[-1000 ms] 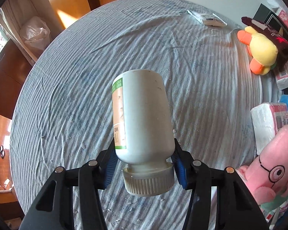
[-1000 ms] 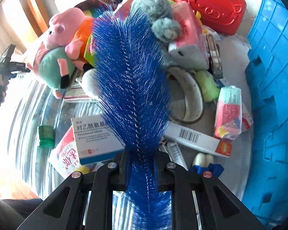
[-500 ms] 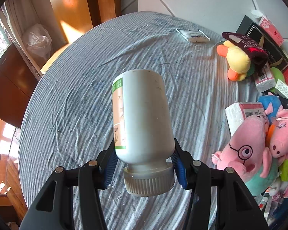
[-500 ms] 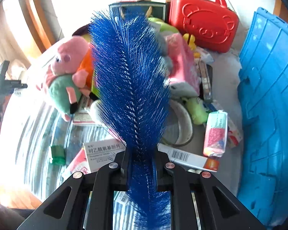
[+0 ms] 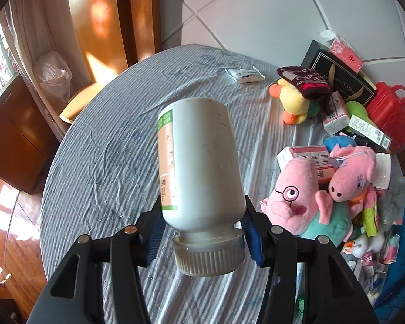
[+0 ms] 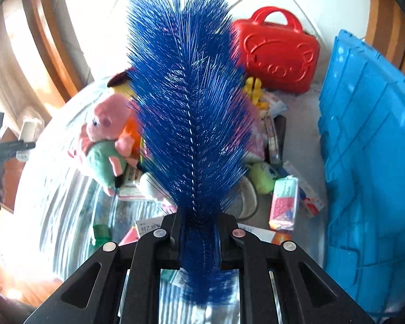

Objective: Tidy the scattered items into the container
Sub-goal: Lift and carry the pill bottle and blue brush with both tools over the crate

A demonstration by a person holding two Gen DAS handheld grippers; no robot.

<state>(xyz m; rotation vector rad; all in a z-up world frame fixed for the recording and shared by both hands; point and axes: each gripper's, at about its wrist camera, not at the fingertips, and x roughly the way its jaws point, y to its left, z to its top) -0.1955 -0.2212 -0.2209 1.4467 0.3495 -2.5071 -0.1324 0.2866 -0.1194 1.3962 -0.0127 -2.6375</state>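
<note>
My left gripper (image 5: pixel 202 226) is shut on a white plastic bottle (image 5: pixel 199 162) just above its ribbed cap, and the bottle's base points away from the camera, high over the striped bedsheet (image 5: pixel 116 148). My right gripper (image 6: pixel 197 224) is shut on a blue bottle brush (image 6: pixel 189 102), whose bristles stand up and hide the middle of that view. The blue plastic crate (image 6: pixel 370 162) fills the right edge of the right wrist view. Scattered items lie beside it: pink pig plush toys (image 5: pixel 305 197), a tissue pack (image 6: pixel 283 202), medicine boxes.
A red toy suitcase (image 6: pixel 278 51) stands at the back by the tiled wall. A yellow duck plush (image 5: pixel 294 100), a black box (image 5: pixel 337 73) and a white packet (image 5: pixel 244 74) lie on the sheet. Wooden furniture and a plastic bag (image 5: pixel 52 73) are at the left.
Both grippers have risen with their loads. The left view now takes in the tiled wall and the whole toy pile; the right view shows the items smaller and farther below.
</note>
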